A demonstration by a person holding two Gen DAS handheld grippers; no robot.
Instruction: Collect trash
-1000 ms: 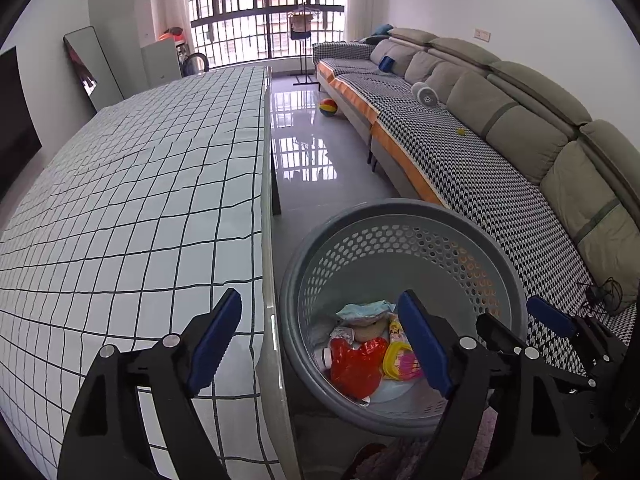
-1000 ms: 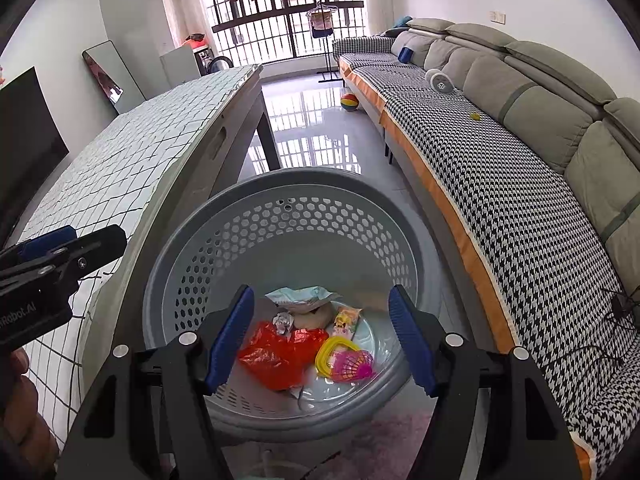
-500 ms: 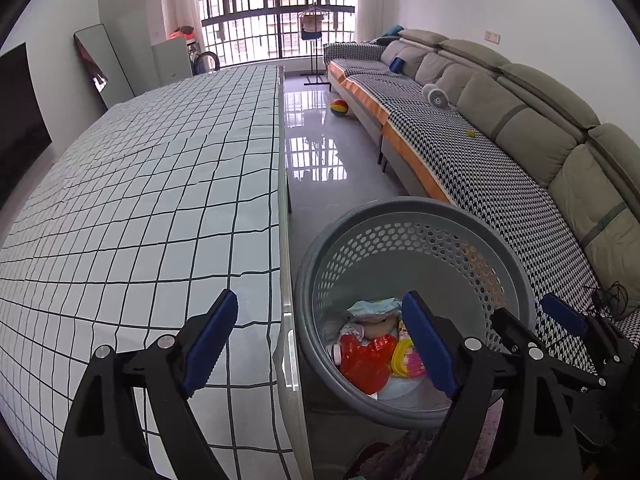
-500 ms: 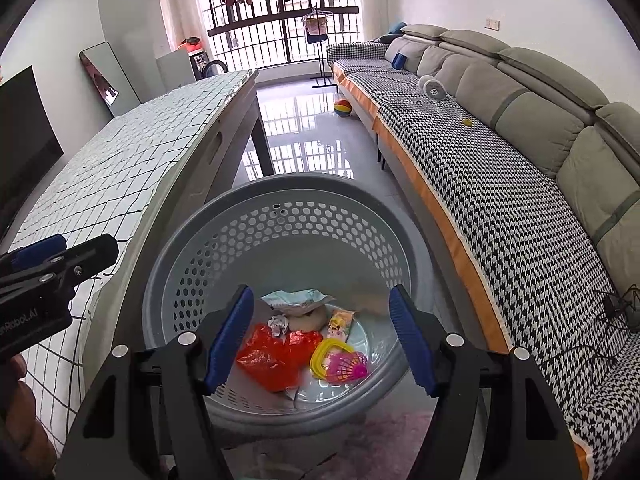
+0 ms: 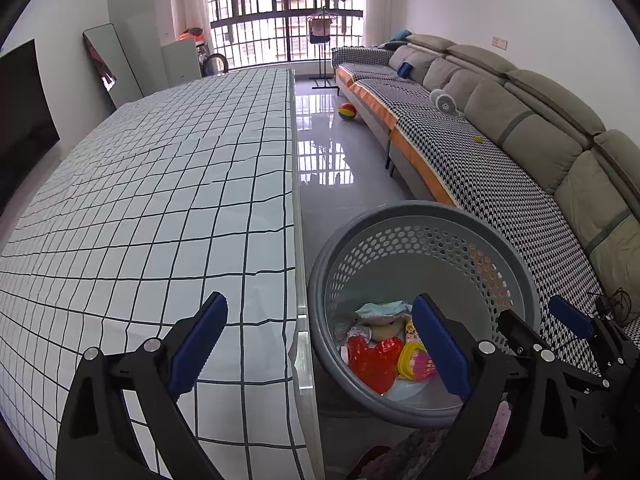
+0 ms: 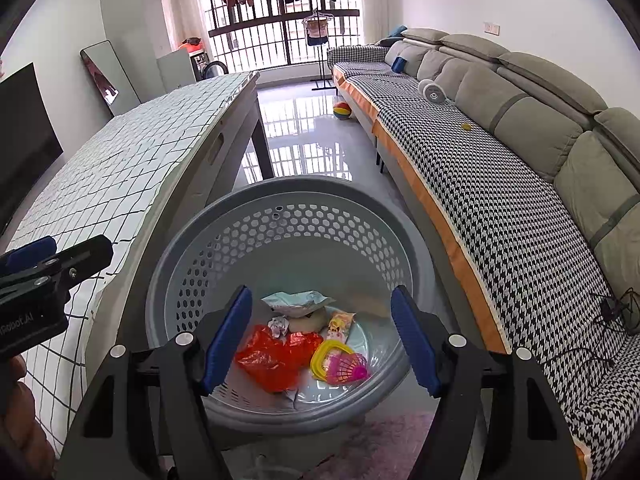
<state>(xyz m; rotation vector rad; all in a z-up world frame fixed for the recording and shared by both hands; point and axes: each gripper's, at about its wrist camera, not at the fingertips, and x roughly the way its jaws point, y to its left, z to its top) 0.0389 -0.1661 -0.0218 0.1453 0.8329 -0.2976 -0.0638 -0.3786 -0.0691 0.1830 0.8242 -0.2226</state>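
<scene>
left gripper (image 5: 320, 344) spread wide and empty, right gripper (image 6: 322, 336) likewise above grey basket (image 6: 256, 216), red wrapper (image 6: 272, 356), possibly plastic, inside

Basket (image 6: 280, 216) base behind tool (image 6: 320, 340)

Light: we see bright daylight from the barred window (image 5: 286, 20) at the far end.
Glare: the glossy floor (image 5: 328, 152) mirrors it; panes look blown out.
Shadows: soft and faint.
Focus: we find both views sharp.
Edges: strong fisheye bending, with black corners.
</scene>
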